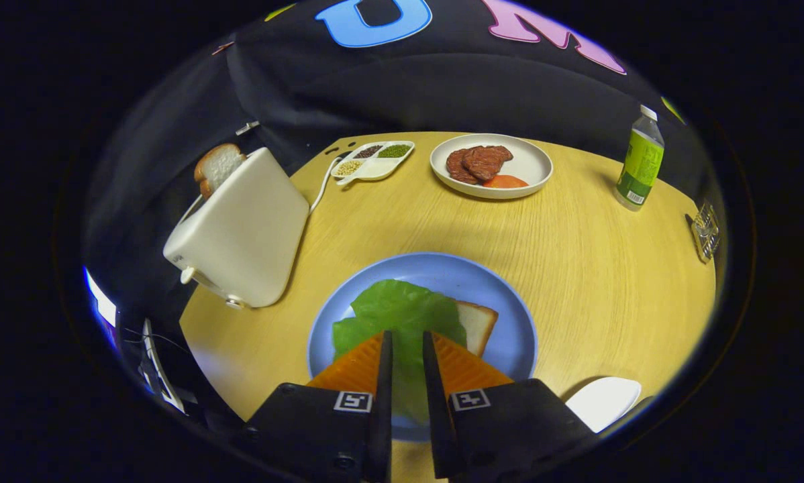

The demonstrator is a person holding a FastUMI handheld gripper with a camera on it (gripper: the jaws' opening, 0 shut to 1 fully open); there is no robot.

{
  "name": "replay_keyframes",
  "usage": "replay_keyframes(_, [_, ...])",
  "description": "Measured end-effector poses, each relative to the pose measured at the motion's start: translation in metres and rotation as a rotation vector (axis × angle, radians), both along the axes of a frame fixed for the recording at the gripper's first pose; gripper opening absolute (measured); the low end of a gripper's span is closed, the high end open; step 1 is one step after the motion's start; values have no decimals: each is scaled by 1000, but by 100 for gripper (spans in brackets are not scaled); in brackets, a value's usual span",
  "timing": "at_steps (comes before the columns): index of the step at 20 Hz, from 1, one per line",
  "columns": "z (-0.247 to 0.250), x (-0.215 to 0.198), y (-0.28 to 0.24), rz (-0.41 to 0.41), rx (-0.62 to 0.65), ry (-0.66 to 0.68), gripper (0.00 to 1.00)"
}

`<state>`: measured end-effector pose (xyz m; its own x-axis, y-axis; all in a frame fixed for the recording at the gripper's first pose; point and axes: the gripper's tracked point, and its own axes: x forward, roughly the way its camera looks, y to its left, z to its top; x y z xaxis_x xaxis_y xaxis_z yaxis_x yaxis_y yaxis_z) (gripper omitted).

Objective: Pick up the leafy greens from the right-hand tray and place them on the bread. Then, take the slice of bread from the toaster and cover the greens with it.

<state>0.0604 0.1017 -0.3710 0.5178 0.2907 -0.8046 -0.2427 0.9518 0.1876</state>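
Leafy greens [402, 315] on bread [477, 325], fingers [407, 349] pinching them, blue plate [509, 302] rim clear

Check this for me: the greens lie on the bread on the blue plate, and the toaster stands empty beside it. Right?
Not quite. The toaster isn't empty: the gripper view shows a bread slice sticking out of it. The greens do lie on the bread on the blue plate.

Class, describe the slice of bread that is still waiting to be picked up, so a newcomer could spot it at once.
Start at the round wooden table, then find the white toaster beyond the gripper fingers, beside the blue plate. The bread slice stands upright in its slot, unlike the slice lying flat under the leafy greens.
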Motion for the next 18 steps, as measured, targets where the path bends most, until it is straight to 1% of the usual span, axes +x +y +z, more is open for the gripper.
replay_keyframes(2, [3,-4,1,-5,2,-3,42])
replay_keyframes(3, [8,-5,-1,-7,-2,-11,52])
replay_keyframes(6, [28,-3,-3,-22,-7,-48,64])
replay_keyframes(7, [38,-3,-5,-27,-10,-66,76])
replay_keyframes(8, [48,-1,-6,-30,-11,-88,78])
replay_keyframes(9, [56,1,-5,-31,-18,-114,90])
replay_keyframes(10, [72,4,-7,-29,-25,-143,98])
replay_keyframes(11, [84,8,-8,-27,-37,-175,100])
replay_keyframes(14, [127,21,0,-18,-48,-278,99])
replay_keyframes(18, [177,37,27,-8,-12,-381,99])
